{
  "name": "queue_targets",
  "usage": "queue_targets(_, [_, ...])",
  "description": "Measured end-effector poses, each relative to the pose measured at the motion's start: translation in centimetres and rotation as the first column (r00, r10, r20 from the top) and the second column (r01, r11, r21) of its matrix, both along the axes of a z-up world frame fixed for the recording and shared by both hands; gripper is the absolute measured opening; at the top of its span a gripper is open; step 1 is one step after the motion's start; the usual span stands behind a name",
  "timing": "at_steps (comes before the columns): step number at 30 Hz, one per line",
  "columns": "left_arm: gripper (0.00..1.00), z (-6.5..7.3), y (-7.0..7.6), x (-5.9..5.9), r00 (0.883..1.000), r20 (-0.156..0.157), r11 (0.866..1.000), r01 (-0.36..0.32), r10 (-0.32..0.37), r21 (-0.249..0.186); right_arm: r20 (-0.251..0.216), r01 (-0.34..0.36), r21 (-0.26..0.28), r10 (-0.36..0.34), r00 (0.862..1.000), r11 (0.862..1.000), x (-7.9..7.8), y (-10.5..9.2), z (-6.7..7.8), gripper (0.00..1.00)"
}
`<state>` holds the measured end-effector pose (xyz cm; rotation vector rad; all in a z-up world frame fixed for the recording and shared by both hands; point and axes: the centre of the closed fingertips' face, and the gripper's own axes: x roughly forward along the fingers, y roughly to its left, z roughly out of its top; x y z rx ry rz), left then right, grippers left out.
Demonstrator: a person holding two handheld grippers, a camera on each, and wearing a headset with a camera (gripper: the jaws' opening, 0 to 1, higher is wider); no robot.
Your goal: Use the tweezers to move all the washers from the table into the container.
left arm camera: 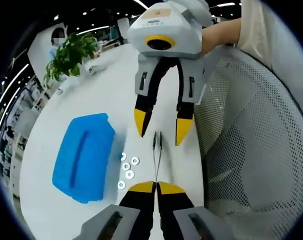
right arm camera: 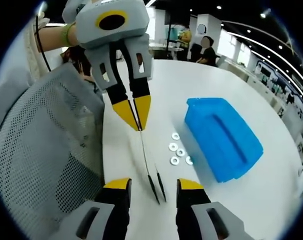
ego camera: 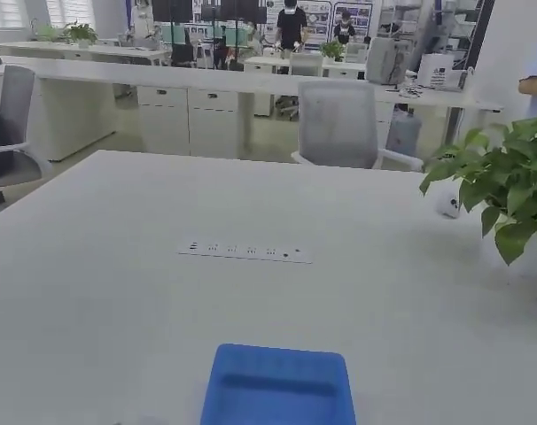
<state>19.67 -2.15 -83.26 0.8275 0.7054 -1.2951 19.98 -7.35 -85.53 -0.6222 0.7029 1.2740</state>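
The fingers of the left gripper [left arm camera: 155, 186] are pressed together on the rear end of the tweezers [left arm camera: 157, 152], which are pointed toward twelve o'clock in the left gripper view. The right gripper [right arm camera: 155, 184] is turned to face the left one. Its fingers [right arm camera: 117, 184] are spread wide and nothing is gripped. The two tips of the tweezers are seen in the gap between these fingers, apart from both. Five washers [left arm camera: 127, 169] are scattered in a loose cluster on the white counter [left arm camera: 106, 90], at nine o'clock from the tweezers in the left gripper view. The blue container [left arm camera: 84, 157] is set on the counter just beside them, further toward nine o'clock. In the head view the container is found at six o'clock. A power strip [ego camera: 246, 251] is seen in the counter beyond it, and a leafy plant [ego camera: 508, 181] at three o'clock.
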Motion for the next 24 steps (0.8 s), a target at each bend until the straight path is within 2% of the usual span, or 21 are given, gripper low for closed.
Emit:
queue_targets(4, [0.00,0.9,-0.7,0.0,1.000,0.019,1.000,0.026,-0.025,-0.012,0.033,-0.039,0.023,0.039,0.999,0.999,-0.1,0.2,0.6,0.35])
queue_targets(9, [0.00,2.0,-1.5,-0.2,0.998,0.035,0.998,0.050,-0.049,-0.027,0.056,-0.066,0.014,0.065,0.996,0.998,-0.2,0.4,0.6,0.32])
queue_targets(18, [0.00,3.5,-2.8,-0.4,0.993,0.066,0.994,0.102,-0.100,-0.033,0.060,-0.068,0.050,0.065,0.996,0.996,-0.1,0.8,1.2,0.23])
queue_targets(24, [0.00,3.9,-3.4,-0.6,0.988,0.083,0.991,0.134,-0.132,-0.026,0.058,-0.072,0.039,0.069,0.996,0.997,0.1,0.5,0.9,0.19])
